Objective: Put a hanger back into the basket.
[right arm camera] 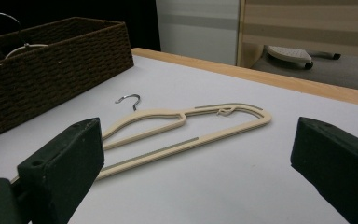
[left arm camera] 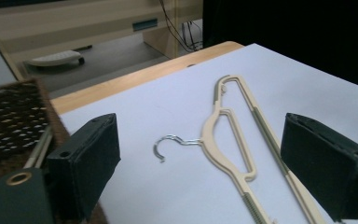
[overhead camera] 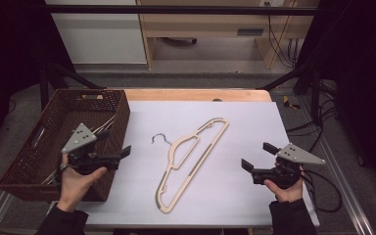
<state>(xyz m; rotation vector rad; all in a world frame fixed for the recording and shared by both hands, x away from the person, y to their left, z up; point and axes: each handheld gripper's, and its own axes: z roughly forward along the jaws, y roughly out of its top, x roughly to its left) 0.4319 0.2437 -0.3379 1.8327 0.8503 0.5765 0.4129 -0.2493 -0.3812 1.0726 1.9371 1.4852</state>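
Cream plastic hanger [overhead camera: 191, 164] lies flat mid-counter between my tools. Left tool [overhead camera: 118, 151] and right tool [overhead camera: 255, 155] both gape, empty. Risk: thin frame skidding on the smooth white sheet [overhead camera: 245, 122] when pinched.

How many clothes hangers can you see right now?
At least 2. One cream hanger lies flat on the white sheet between the tools. Another sits inside the brown basket, with its hook poking above the rim; more may be hidden there.
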